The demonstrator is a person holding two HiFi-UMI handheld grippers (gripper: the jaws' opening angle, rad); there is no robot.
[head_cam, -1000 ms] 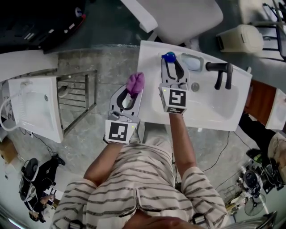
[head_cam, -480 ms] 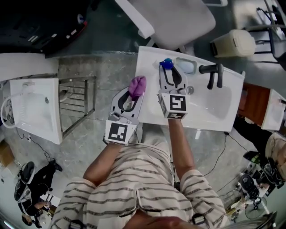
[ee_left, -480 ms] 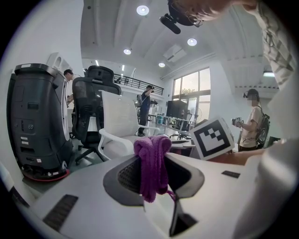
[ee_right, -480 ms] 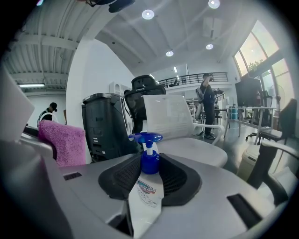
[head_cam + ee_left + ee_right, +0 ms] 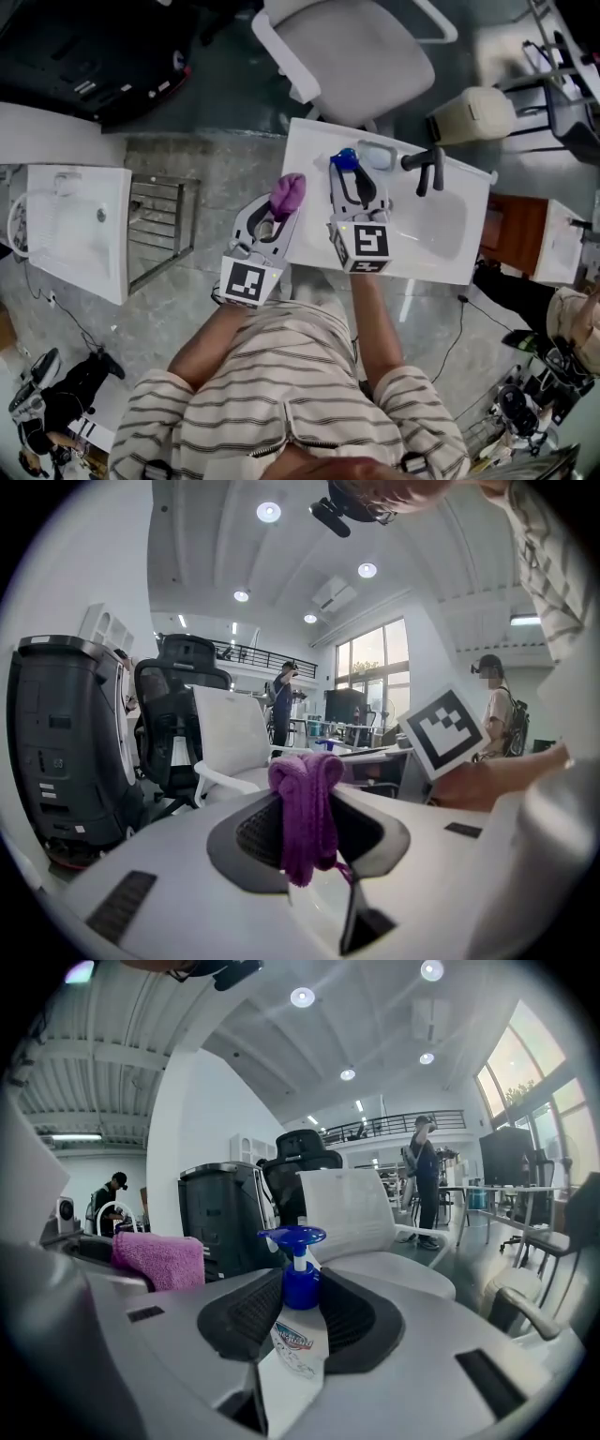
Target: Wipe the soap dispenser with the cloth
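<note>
The person wears a short-sleeved shirt (image 5: pixel 291 417), pale with thin dark stripes. The left gripper (image 5: pixel 281 199) and right gripper (image 5: pixel 345 172) are white-shelled, with black ribbed jaws, and each bears a black-and-white marker cube (image 5: pixel 246 281).

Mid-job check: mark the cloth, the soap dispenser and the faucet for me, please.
cloth (image 5: pixel 305 813), left gripper view, on the middle of the hanging purple bundle.
soap dispenser (image 5: pixel 300 1284), right gripper view, on its blue collar below the pump head.
faucet (image 5: pixel 422 159), head view, on its black top bar.

The cloth (image 5: pixel 304 813) is purple; the soap dispenser (image 5: pixel 296 1335) is white with a blue pump (image 5: pixel 293 1237).
</note>
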